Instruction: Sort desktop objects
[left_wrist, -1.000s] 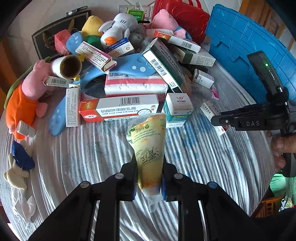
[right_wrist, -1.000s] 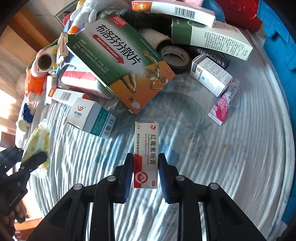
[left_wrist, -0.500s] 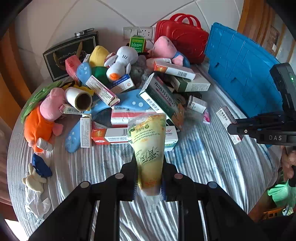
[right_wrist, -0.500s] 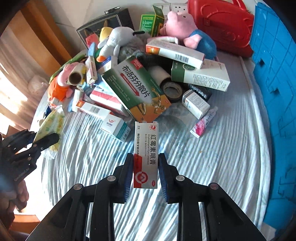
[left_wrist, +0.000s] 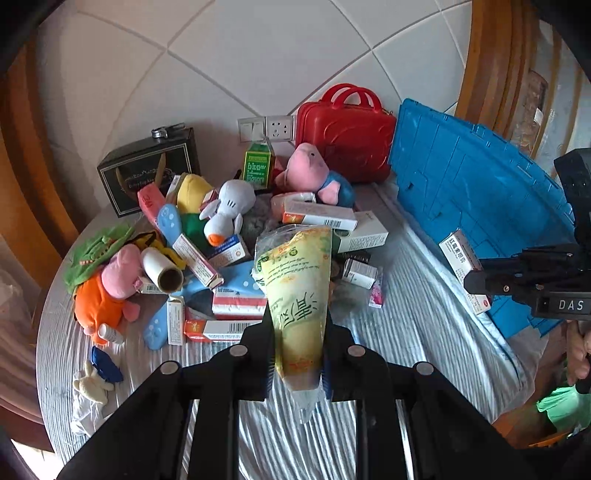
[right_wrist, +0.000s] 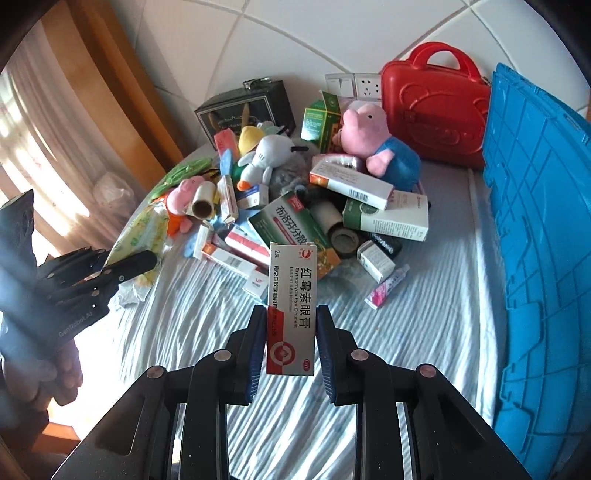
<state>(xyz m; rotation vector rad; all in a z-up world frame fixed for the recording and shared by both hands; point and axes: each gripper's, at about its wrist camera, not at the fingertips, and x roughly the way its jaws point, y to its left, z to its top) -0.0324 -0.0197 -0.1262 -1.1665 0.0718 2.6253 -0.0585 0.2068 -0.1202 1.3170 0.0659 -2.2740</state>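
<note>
Yellow tissue pack (left_wrist: 297, 295) sits clamped in the left tongs (left_wrist: 298, 354), jaws pinched tight on it, held above the bench (left_wrist: 424, 332). Beyond both tongs, most of the job's left: plush toys, med boxes, tape rolls in one heap (right_wrist: 295, 206), unsorted. Right tongs (right_wrist: 290, 345) closed on an eye ointment box (right_wrist: 291, 306), also off the cloth. Right of them, blue crate (right_wrist: 535, 221), inside not visible. So approx two items picked, none placed yet.
</note>
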